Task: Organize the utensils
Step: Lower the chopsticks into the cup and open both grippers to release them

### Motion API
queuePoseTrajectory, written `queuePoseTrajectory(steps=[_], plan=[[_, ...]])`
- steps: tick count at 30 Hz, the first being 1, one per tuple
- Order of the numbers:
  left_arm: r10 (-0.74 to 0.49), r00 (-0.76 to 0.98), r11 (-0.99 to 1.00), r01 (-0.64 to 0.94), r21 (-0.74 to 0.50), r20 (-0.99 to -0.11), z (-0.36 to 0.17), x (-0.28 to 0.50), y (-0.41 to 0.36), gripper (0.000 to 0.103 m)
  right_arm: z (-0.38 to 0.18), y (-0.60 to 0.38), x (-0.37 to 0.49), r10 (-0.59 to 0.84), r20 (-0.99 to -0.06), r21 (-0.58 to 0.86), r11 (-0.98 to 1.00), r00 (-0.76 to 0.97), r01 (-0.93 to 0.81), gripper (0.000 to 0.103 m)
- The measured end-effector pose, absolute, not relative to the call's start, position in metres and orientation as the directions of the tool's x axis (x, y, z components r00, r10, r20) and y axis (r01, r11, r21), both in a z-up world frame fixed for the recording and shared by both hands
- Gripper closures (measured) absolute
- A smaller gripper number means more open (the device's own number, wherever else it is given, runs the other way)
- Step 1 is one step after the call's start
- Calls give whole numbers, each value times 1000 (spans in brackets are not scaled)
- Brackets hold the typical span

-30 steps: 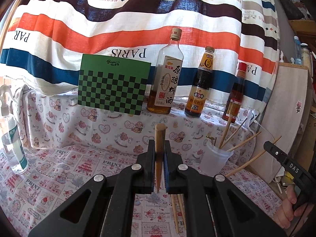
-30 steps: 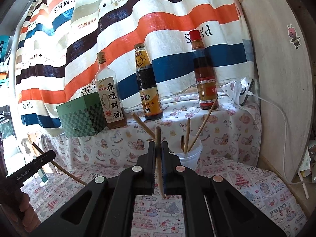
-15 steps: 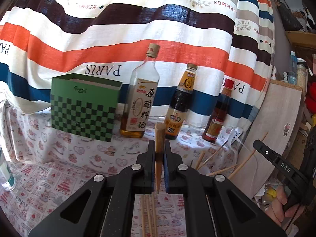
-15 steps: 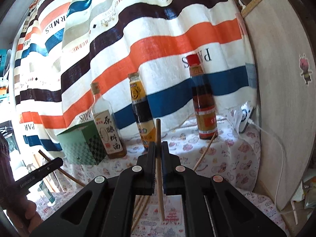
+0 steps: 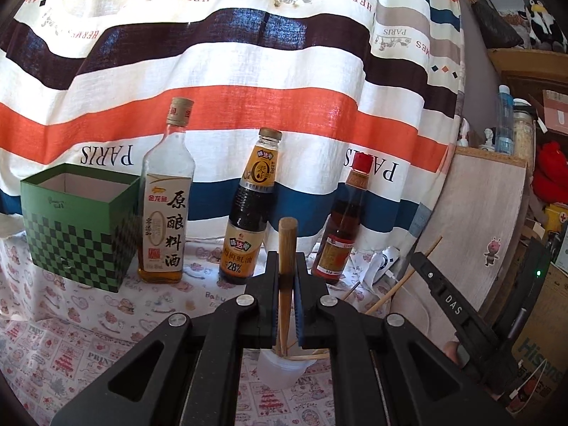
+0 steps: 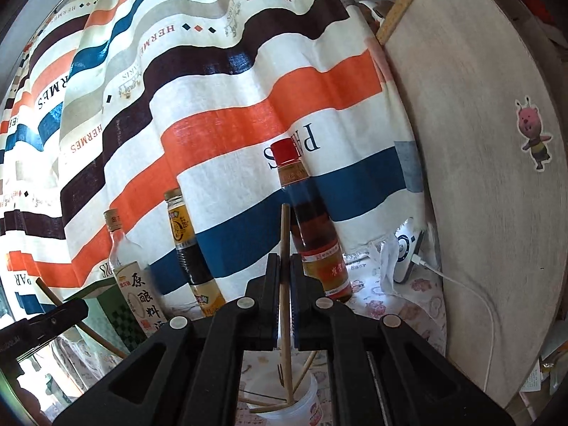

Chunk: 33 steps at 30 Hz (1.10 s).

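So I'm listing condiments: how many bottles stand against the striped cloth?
3, in a row in the left wrist view: clear bottle beside the green box, dark bottle in the middle, red-capped bottle on the right. None seem hidden.

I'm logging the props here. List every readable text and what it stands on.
"HERMES" and "PARIS", mirrored: striped curtain.
"原酿料酒": clear bottle.
"28%": dark bottle.
"DAS": right gripper.
"Hisens", cut off: cardboard box.
"PRINT": tablecloth.
Red-capped bottle and green checked box print: too small.

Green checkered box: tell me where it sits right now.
In the left wrist view the green checkered box stands at far left on the raised, cloth-covered ledge, right beside the clear cooking wine bottle, before the striped curtain.
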<state>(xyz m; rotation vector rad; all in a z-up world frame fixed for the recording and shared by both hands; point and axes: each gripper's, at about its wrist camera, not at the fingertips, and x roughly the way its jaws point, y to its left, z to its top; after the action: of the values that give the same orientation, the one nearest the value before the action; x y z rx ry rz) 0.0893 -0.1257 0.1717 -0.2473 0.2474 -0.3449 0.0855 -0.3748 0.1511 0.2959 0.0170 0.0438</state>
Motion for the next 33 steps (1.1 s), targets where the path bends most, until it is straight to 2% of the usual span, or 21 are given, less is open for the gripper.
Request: queuePoseTrajectory(steps=[4, 12, 16, 20, 23, 33], plan=[[-347, 911, 920, 284, -268, -225, 164, 112, -145, 97, 151, -391, 90, 96, -31, 354, 932, 995, -79, 97], [-322, 892, 942, 268, -203, -317, 129, 129, -167, 97, 137, -399, 99, 145, -9, 428, 895, 989, -127, 97], [-334, 873, 939, 276, -206, -355, 117, 136, -169, 97, 133, -392, 114, 117, -93, 393, 917, 989, -72, 97], [-342, 865, 937, 285, -201, -369, 111, 138, -169, 97, 125, -383, 133, 162, -202, 356, 931, 966, -82, 97], [-345, 863, 937, 293, -190, -369, 110, 137, -168, 96, 119, -378, 140, 149, -231, 336, 940, 962, -64, 97], [-310, 867, 951, 278, -138, -390, 110, 140, -168, 94, 110, -370, 158, 257, -336, 342, 930, 906, -137, 97]])
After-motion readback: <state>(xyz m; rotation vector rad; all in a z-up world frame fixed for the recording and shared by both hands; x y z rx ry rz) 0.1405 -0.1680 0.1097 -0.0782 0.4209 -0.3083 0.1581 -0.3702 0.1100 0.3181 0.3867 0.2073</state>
